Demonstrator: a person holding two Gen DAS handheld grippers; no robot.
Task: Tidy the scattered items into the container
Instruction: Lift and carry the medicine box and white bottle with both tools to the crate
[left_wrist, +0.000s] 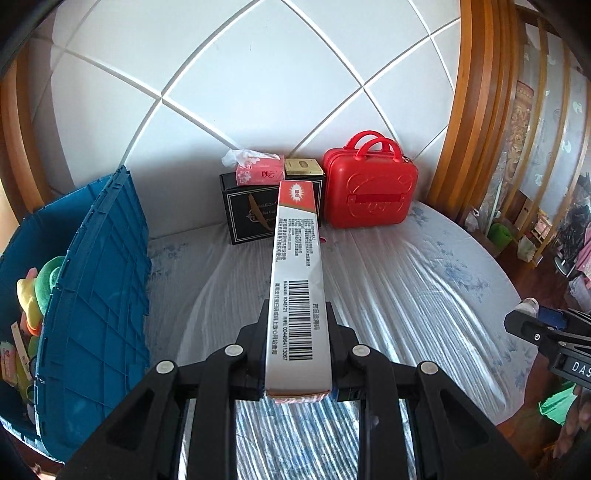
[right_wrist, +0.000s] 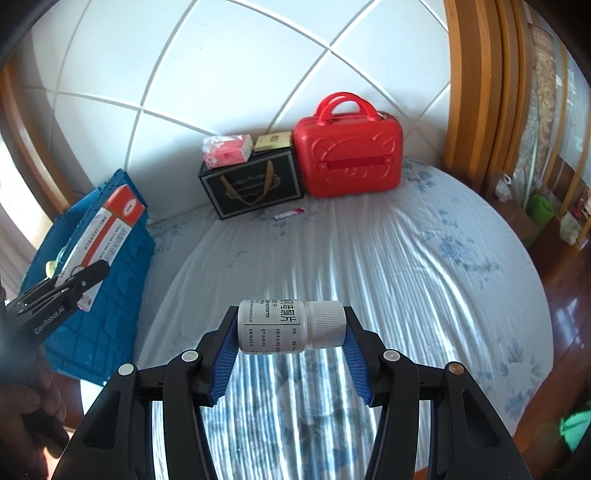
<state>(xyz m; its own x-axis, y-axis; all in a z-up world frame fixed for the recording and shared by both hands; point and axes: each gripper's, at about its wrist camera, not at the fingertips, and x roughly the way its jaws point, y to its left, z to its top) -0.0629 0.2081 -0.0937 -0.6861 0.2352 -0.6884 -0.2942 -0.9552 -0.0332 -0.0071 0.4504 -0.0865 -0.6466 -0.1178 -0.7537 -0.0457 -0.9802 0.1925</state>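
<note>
My left gripper is shut on a long white and red medicine box, held lengthwise above the bed; the same box shows at the left of the right wrist view, in front of the blue crate. My right gripper is shut on a small white pill bottle lying sideways between the blue pads, cap to the right. The blue plastic crate stands on the bed's left side with soft toys inside. A small pink item lies on the sheet near the black box.
At the headboard stand a black gift box, with a pink tissue pack and a gold box on top, and a red case. The bed's right edge drops to a wooden floor. A hand holds the left gripper.
</note>
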